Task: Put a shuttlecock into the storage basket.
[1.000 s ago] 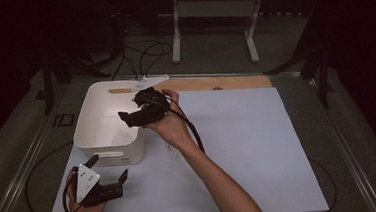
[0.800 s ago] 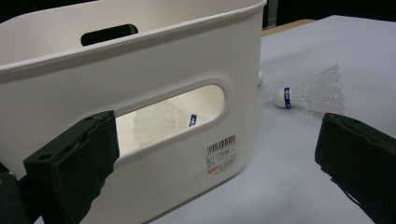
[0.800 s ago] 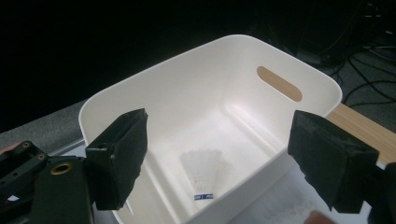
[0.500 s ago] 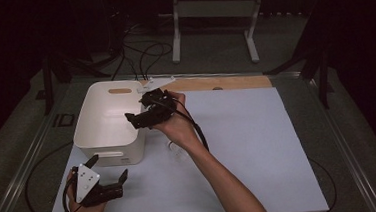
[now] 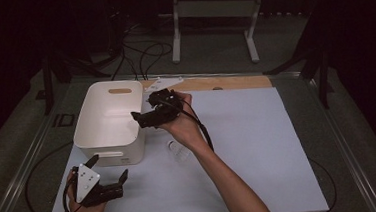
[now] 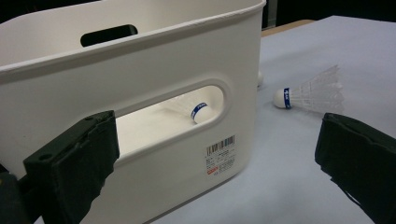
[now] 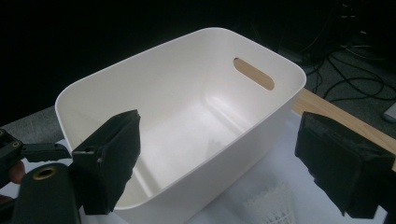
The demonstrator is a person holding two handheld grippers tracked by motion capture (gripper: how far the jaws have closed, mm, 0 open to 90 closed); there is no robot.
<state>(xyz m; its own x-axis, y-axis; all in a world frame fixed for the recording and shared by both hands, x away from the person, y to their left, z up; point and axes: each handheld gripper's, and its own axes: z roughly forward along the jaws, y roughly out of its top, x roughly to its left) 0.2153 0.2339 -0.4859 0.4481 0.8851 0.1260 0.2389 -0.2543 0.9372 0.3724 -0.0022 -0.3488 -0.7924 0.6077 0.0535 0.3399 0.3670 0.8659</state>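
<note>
Covering the tabletop point(image 5: 279, 144), a pale sheet sits in a dark room; the shuttlecock point(image 6: 308, 91) lies flat, cork toward 9 o'clock; both hand-held grippers gape empty.

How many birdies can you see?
2. One shuttlecock lies inside the white bin, seen through its handle slot. Another lies on the table beside the bin. More may be hidden behind the bin's walls.

White bin point(image 6: 140, 70), slotted handle, barcode label, on pale counter point(image 6: 289, 163). One shuttlecock point(image 6: 198, 109) inside, seen through slot; another shuttlecock point(image 6: 310, 91) on counter beside bin. Left claw point(image 6: 215, 168) jaws wide apart, empty.
</note>
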